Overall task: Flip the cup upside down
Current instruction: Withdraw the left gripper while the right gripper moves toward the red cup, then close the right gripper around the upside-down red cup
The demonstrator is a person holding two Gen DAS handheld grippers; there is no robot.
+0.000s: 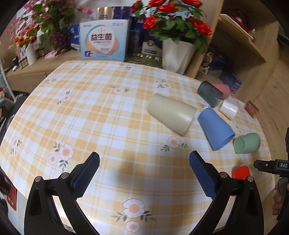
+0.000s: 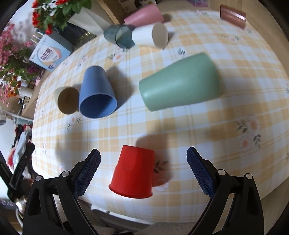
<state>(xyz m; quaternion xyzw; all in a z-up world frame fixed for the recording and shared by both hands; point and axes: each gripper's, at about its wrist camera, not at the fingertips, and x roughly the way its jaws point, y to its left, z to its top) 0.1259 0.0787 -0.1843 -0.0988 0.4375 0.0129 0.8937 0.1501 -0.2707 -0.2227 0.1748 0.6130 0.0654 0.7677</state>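
Observation:
Several plastic cups lie on their sides on the yellow checked tablecloth (image 1: 94, 112): a cream cup (image 1: 171, 114), a blue cup (image 1: 215, 129), a green cup (image 1: 246, 142), a dark teal cup (image 1: 209, 94), a white cup (image 1: 228, 108) and a pink cup (image 1: 223, 88). A red cup (image 2: 133, 171) stands upside down near the table's front edge, between the fingers of my open right gripper (image 2: 143, 159), untouched. The green cup (image 2: 180, 84) lies just beyond it. My left gripper (image 1: 144, 162) is open and empty above bare cloth, left of the cups.
A white vase of red roses (image 1: 175, 54), a printed box (image 1: 103, 41) and more flowers (image 1: 32, 30) stand at the table's far edge. A wooden shelf unit (image 1: 243, 45) rises at the right. A small brown box (image 2: 233, 15) sits at the far table corner.

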